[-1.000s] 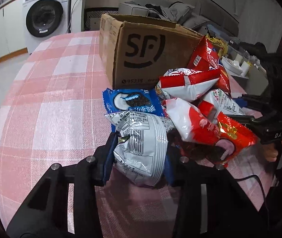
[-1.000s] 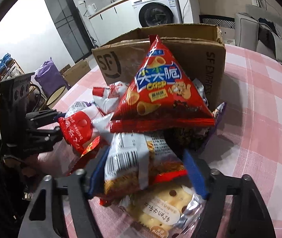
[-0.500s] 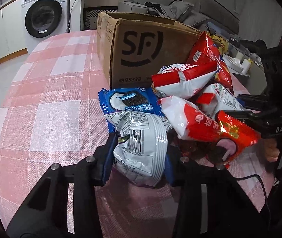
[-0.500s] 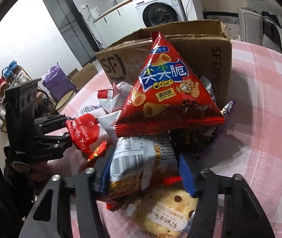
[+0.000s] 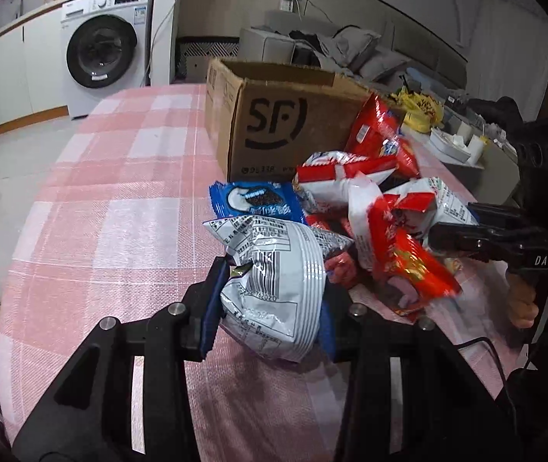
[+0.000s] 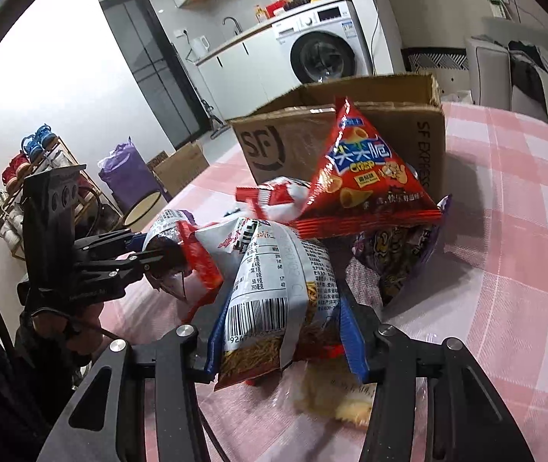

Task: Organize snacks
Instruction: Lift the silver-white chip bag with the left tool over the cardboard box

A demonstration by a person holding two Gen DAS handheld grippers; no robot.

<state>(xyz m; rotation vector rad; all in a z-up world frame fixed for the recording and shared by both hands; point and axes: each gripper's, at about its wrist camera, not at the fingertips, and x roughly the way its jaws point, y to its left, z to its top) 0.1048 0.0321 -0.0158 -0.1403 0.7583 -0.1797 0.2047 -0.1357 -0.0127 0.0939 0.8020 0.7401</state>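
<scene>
Each gripper pinches one packet from the snack pile (image 5: 354, 192) heaped beside the open cardboard box (image 5: 274, 123): left gripper (image 5: 270, 304) clamps a silver bag (image 5: 274, 281); right gripper (image 6: 279, 331), jaws closing, squeezes a noodle packet (image 6: 274, 300), presumably for boxing.

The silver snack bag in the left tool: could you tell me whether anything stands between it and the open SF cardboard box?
Yes. The blue cookie pack lies on the tablecloth directly between the silver snack bag and the SF cardboard box, with red-and-white snack bags piled just to its right. The box top is open.
</scene>
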